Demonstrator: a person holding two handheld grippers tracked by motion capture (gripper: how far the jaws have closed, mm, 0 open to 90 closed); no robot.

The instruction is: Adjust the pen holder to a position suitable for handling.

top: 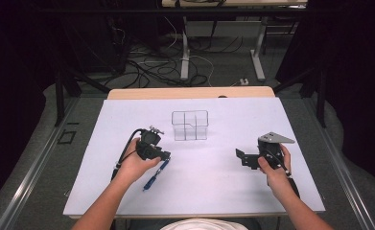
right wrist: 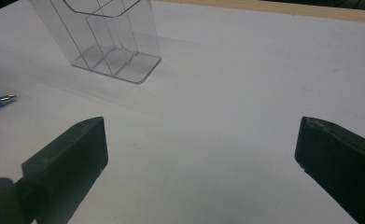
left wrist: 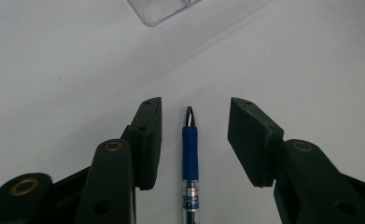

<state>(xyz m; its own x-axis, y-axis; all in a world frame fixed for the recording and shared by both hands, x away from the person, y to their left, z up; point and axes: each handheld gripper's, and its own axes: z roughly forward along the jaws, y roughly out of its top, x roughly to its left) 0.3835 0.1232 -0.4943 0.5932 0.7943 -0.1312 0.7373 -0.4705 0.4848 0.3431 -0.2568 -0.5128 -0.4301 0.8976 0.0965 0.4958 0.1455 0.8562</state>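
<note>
We had our left tongs (top: 165, 156) lowered over the blue pen (left wrist: 190, 154), which lay flat on the white sheet covering the desk (top: 214, 191), a little in front and to the left of the clear divided holder (top: 190, 125). In the left gripper view the pen ran straight up the gap between the two black jaws, its silver tip pointing away from us and its blue grip section level with the pads; a strip of white showed on each side of the barrel, so the pads (left wrist: 151, 140) were not touching it and the tongs stood spread around it, nothing pinched. From the high view the pen (top: 156, 175) slanted out from under our left hand (top: 134, 163) towards the near edge of the desk. Our right tongs (top: 240, 157) were held low over the bare sheet well to the right of the holder, jaws spread wide with nothing between them. In the right gripper view the holder (right wrist: 110, 42) stood upright ahead and to the left, and the pen's tip (right wrist: 5, 99) poked in at the left edge
</note>
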